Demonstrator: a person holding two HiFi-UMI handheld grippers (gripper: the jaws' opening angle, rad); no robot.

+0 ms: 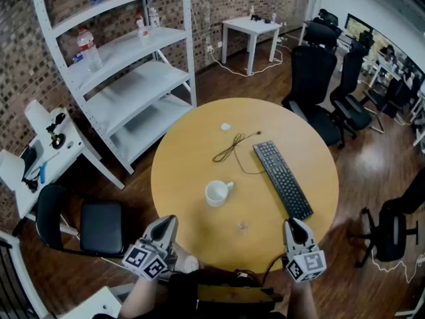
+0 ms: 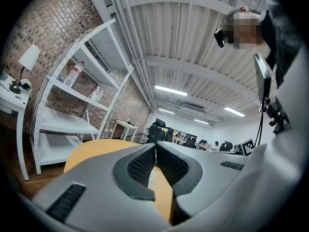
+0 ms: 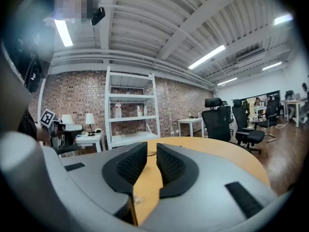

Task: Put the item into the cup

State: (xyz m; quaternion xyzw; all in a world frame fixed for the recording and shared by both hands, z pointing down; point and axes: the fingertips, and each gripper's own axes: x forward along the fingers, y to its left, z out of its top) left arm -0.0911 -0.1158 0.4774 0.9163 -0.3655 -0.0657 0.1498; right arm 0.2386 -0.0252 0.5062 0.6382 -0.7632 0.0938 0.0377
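Brick-walled office, with a round wooden table [image 1: 192, 145] mid-frame. A white cup [image 1: 216, 193] stands near its centre, with a black keyboard [image 1: 282, 179] to the right. The small clear item [image 1: 242, 226] lies just lower right of the cup. At lower right, the right gripper [image 1: 292, 223] has its jaws slightly apart and empty. At lower left, the left gripper [image 1: 169, 219] has its jaws together on nothing.

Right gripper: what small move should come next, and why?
Probably ease the right gripper forward and to the left, toward the small clear item. That item lies on the round table near its front edge, outside the white mug. The right gripper is the nearer one, and its jaws stand slightly apart with nothing between them.
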